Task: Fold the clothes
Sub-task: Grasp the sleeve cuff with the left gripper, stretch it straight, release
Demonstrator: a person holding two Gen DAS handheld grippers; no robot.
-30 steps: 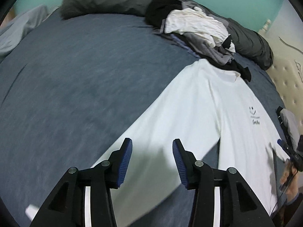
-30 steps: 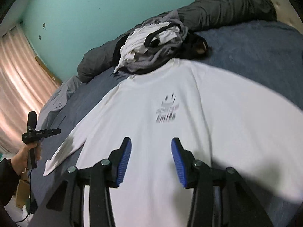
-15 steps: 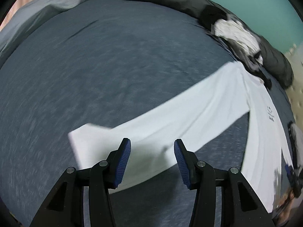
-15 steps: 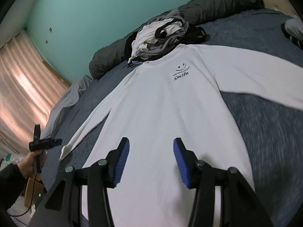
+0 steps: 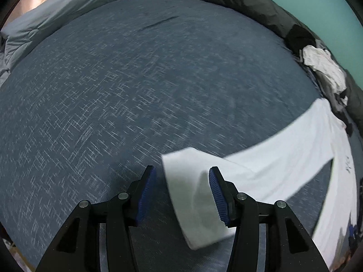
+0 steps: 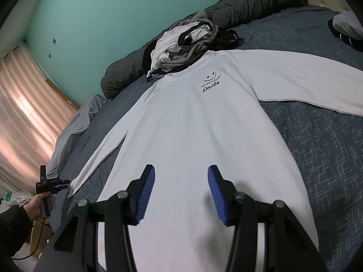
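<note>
A white long-sleeve shirt (image 6: 192, 136) with a "Smile" print lies flat, front up, on the blue-grey bed (image 6: 317, 147), both sleeves spread out. My right gripper (image 6: 181, 167) hangs open just above the shirt's lower body, nothing between its blue pads. My left gripper (image 5: 181, 168) is open and points steeply down over the cuff end of one sleeve (image 5: 195, 192). The cuff lies between the fingers, closer to the right pad (image 5: 217, 195), and is not pinched. In the right wrist view a hand (image 6: 39, 206) holds the left gripper near that cuff (image 6: 72, 187).
A pile of white, grey and black clothes (image 6: 188, 43) sits just past the shirt's collar, also seen as a pile (image 5: 324, 68). A rolled dark grey duvet (image 6: 249, 6) lines the teal wall. A light grey sheet (image 5: 68, 6) lies at the bed's far edge. Open bedspread (image 5: 136, 90) stretches beside the sleeve.
My left gripper slid outward along the sleeve to its cuff and rolled. My right gripper drew back from the chest print toward the shirt's lower part, then stayed still.
</note>
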